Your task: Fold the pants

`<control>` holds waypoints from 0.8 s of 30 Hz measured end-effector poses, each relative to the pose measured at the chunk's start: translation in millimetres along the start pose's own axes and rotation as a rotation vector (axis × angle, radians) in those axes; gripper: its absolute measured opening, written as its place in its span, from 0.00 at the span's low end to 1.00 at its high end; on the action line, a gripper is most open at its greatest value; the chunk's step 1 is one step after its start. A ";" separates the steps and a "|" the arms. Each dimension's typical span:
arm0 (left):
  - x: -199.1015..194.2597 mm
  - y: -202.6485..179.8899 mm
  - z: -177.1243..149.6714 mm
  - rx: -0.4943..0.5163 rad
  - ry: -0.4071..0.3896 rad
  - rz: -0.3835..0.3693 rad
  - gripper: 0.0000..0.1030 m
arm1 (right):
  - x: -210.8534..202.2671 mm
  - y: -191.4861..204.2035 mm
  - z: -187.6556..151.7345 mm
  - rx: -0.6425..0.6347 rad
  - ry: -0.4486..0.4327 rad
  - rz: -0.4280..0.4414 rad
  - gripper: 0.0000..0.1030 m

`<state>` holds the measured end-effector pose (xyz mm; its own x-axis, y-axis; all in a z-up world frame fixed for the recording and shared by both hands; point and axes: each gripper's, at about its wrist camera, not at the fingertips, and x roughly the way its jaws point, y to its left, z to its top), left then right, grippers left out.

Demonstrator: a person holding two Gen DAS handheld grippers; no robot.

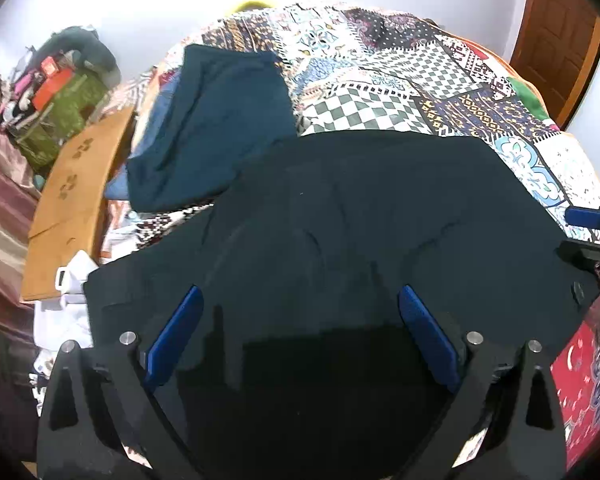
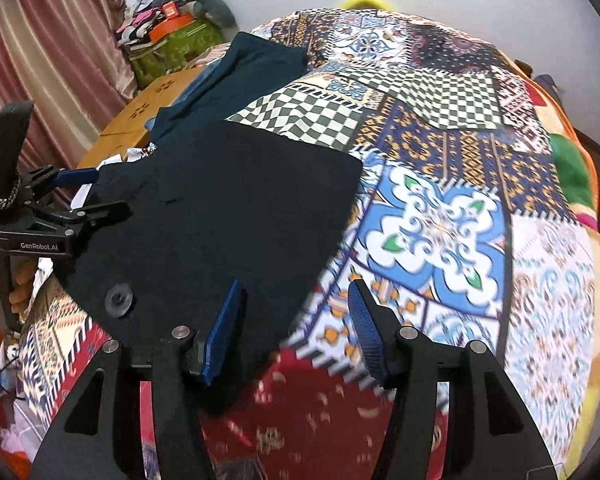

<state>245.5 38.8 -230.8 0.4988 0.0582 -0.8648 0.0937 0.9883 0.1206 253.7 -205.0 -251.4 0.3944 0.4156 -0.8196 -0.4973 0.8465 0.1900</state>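
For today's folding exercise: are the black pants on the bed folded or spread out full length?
Folded. The black pants lie as a compact, roughly square panel on the patchwork bedspread, button facing up, with no separate legs showing.

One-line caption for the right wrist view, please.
Open right gripper hovers at the edge of black pants spread on a patchwork quilt.

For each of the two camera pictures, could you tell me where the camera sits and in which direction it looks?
Left wrist view: sits on the left gripper, looking forward and down over the black pants on the patchwork bedspread; its own open jaws show, and the right gripper's tips at the right edge.

Right wrist view: sits on the right gripper, looking over the pants' right edge and the bedspread; its open jaws show, plus the left gripper and the person's fingers at the left.

Shared: black pants, teal garment, bedspread, wooden board.
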 end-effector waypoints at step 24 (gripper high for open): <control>-77.3 158.0 -77.9 -0.492 -0.142 -0.017 0.97 | -41.5 83.6 50.6 -0.101 -0.207 -0.014 0.59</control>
<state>154.7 201.5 -182.8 0.6162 0.0552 -0.7856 -0.2966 0.9404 -0.1665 234.9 -134.6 -174.1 0.5464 0.4723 -0.6916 -0.5613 0.8194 0.1161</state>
